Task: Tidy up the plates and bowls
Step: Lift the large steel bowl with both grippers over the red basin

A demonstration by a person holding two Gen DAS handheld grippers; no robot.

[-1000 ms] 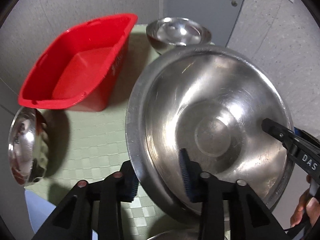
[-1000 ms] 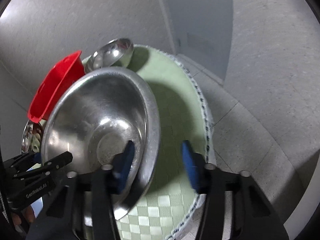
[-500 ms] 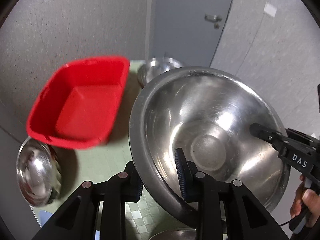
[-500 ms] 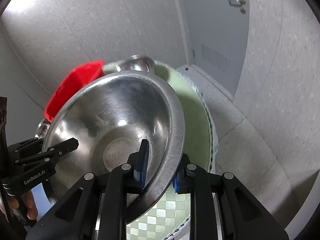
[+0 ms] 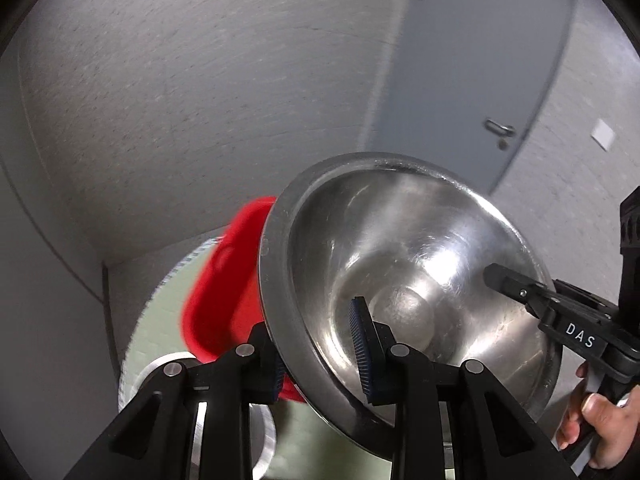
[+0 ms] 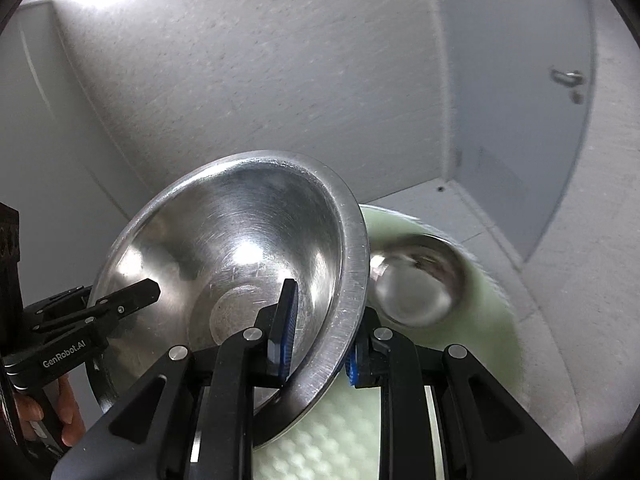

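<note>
A large steel bowl (image 5: 420,264) is held in the air between both grippers. My left gripper (image 5: 320,360) is shut on its left rim, one pad inside and one outside. My right gripper (image 6: 320,340) is shut on its right rim (image 6: 352,280) the same way; its finger also shows inside the bowl in the left wrist view (image 5: 516,288). The left gripper's finger shows in the right wrist view (image 6: 132,296). The bowl is tilted, its opening toward the cameras.
A red plastic tub (image 5: 224,296) stands on the green checked mat (image 5: 160,320) behind the bowl. A smaller steel bowl (image 6: 416,284) sits on the mat (image 6: 492,320) at the right. A steel plate rim (image 5: 168,364) lies low left. Walls and a grey door (image 5: 480,80) stand behind.
My right gripper closed on the bowl's rim. Both grippers have lifted the large bowl up off the mat; the tub and small bowl have dropped lower in view.
</note>
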